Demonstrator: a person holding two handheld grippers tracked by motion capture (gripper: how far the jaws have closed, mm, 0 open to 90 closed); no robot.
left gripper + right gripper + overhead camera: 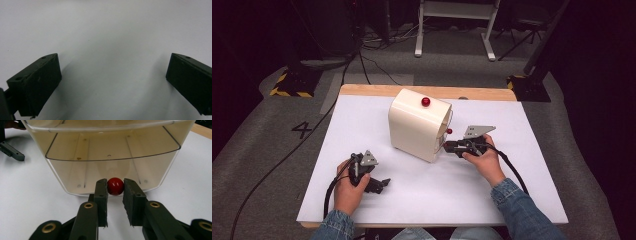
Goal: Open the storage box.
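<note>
My right claw (pixel 115 187) is pinched on the little red round knob (pixel 115 186) on the cream plastic box (pixel 414 125) mid-surface; left claw (pixel 379 184) rests wide open, empty; next move's probably a gentle straight pull.

White table surface (pixel 362 115) with wooden far edge. Grey floor (pixel 262 125) carries a painted "4" (pixel 302 129) at left. White desk legs (pixel 454 30) stand far behind.
</note>
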